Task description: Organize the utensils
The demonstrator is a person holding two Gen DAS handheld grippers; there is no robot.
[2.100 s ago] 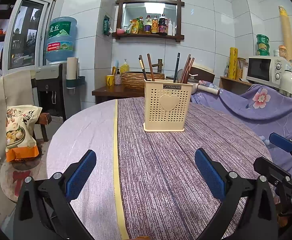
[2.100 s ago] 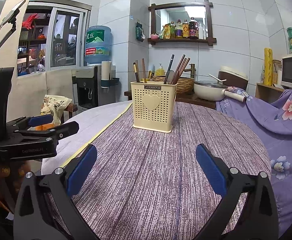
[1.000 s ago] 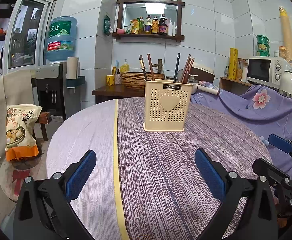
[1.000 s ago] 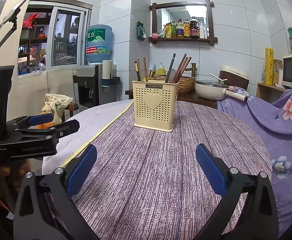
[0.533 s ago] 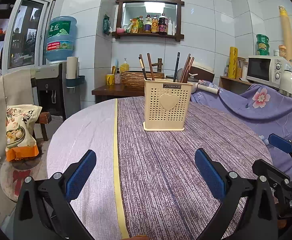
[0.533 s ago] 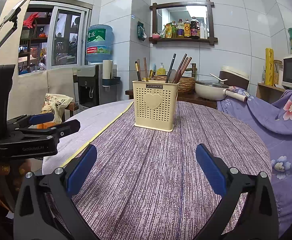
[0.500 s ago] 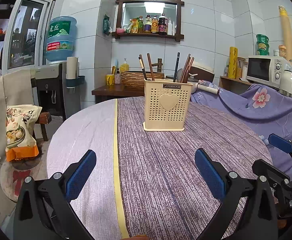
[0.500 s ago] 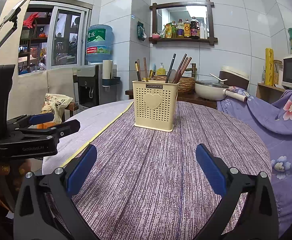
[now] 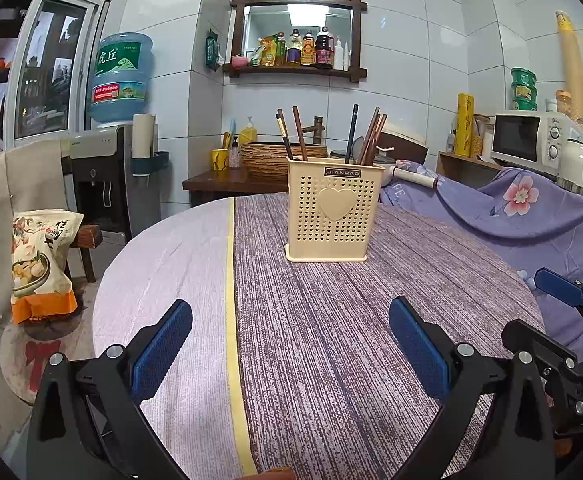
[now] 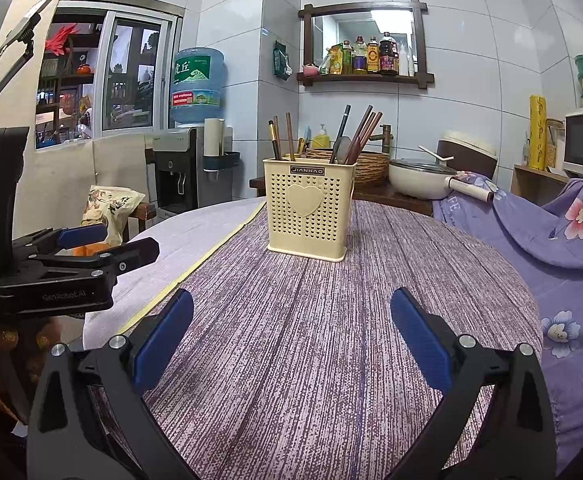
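So we've got a round desk [image 9: 331, 360] with a purple striped cloth on it, plus a paler strip and a yellow line running along the left part. Sitting toward the far edge, roughly centred, is the cream holder [image 9: 333, 216] with the heart on its front and little perforations all over. It stands upright, and the chopsticks [image 9: 371, 136] poke out of the top at different angles: a couple lean left, a bunch lean right. From the right wrist view we can also make out what looks like a dark spoon [image 10: 343, 150] in there among them.

Our left hand-held gripper [image 9: 291, 344] hovers over the near edge of the desk, blue pads spread wide apart with nothing between them. Our right hand-held gripper [image 10: 291, 336] is the same deal: spread wide, empty, over the near edge and pointing at the holder. Both are well apart from the holder. Each one shows up at the side of the other's view.

Off the desk: a snack bag [image 9: 39, 256] on a stool to the left, a water dispenser [image 9: 111, 168] behind it, a microwave [image 9: 531, 144] at the right, and a purple flowered sheet [image 9: 531, 216] draped just past the desk's right edge.
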